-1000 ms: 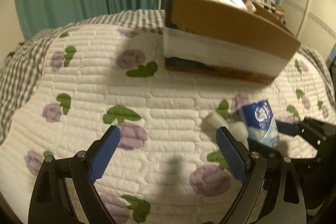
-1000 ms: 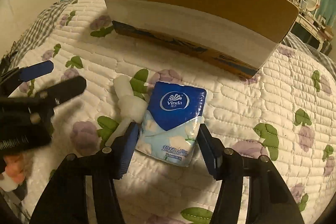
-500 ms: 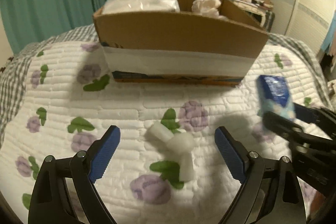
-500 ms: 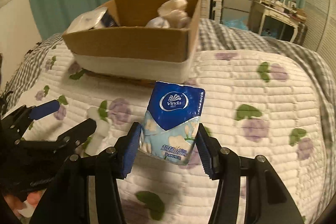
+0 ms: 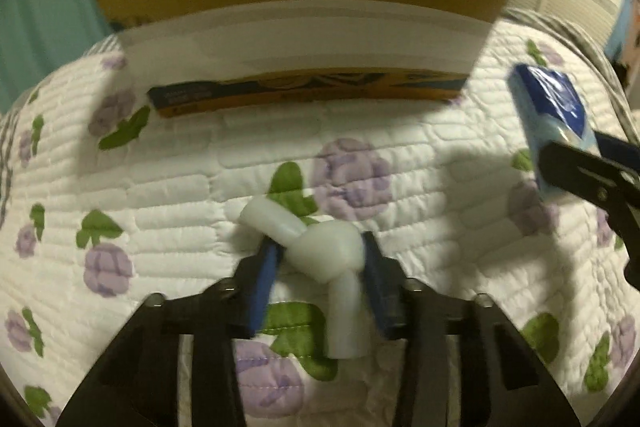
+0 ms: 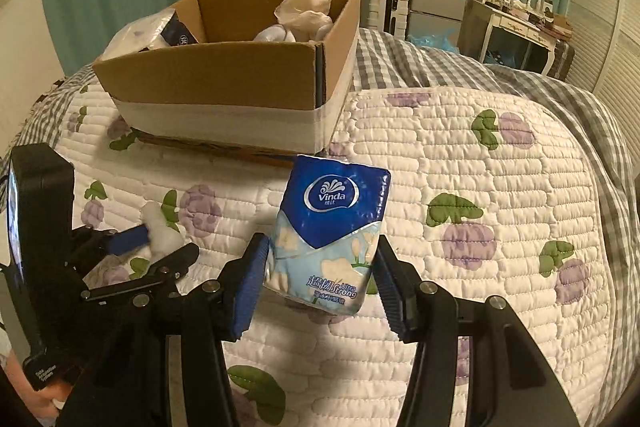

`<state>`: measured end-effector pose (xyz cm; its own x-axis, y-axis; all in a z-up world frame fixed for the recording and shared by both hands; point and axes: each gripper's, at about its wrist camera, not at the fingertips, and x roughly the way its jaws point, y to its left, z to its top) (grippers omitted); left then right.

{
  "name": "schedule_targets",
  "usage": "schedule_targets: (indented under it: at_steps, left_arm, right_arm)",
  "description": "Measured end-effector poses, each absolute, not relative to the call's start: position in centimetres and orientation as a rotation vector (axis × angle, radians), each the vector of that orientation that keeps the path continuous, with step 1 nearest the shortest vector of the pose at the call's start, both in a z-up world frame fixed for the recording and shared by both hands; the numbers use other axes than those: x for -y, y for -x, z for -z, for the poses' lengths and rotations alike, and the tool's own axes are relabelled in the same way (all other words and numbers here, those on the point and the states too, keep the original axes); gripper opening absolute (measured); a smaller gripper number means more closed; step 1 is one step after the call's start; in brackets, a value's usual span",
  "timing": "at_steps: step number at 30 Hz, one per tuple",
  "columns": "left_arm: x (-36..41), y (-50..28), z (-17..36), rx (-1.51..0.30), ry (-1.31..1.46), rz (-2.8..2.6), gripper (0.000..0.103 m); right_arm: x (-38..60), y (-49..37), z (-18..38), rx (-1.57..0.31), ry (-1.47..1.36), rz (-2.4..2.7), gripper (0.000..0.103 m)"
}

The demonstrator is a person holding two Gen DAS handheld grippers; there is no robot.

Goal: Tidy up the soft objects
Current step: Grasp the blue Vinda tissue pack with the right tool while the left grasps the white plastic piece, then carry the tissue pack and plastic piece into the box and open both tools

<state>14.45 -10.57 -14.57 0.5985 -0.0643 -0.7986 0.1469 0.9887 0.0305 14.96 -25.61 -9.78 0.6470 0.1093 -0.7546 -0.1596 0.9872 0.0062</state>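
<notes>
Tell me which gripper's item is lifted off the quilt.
The right gripper: its Vinda tissue pack hangs above the quilt; the left gripper clamps white foam lying on it.

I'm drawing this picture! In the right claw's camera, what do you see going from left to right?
Left claw pinching the white foam piece → Vinda tissue pack in the right claw → purple flower on the quilt.

We see a bed [image 6: 500,167] spread with a white quilt [image 5: 192,183] printed with purple flowers and green leaves; under the quilt, a grey checked sheet [image 6: 400,63] shows beyond the cardboard box [image 6: 224,83]; the box rests directly on the quilt; in front of the box, near its left end, a white foam piece [image 5: 324,259] lies on the quilt.
</notes>
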Motion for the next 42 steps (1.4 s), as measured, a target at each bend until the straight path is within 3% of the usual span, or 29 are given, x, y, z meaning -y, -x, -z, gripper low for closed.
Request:
schedule_targets:
  at_steps: [7, 15, 26, 34, 42]
  left_arm:
    - [8.9, -12.7, 12.4, -0.889, -0.037, 0.151, 0.033]
    - [7.4, -8.9, 6.2, -0.782, -0.012, 0.163, 0.033]
    - [5.1, -8.8, -4.7, -0.57, -0.039, 0.152, 0.033]
    - [5.7, -12.5, -10.7, -0.459, -0.102, 0.132, 0.033]
    - [5.9, -20.3, -11.0, -0.484, -0.096, 0.163, 0.034]
  right_arm:
    - [25.4, -13.9, 9.1, -0.834, 0.059, -0.167, 0.052]
    - [24.3, -11.2, 6.3, -0.793, 0.074, -0.197, 0.052]
    - [21.6, -9.1, -4.0, -0.633, 0.139, -0.238, 0.052]
    - [21.1, -12.6, -11.8, -0.548, 0.173, -0.221, 0.052]
    - [20.1, -19.8, -13.6, -0.53, 0.162, -0.202, 0.052]
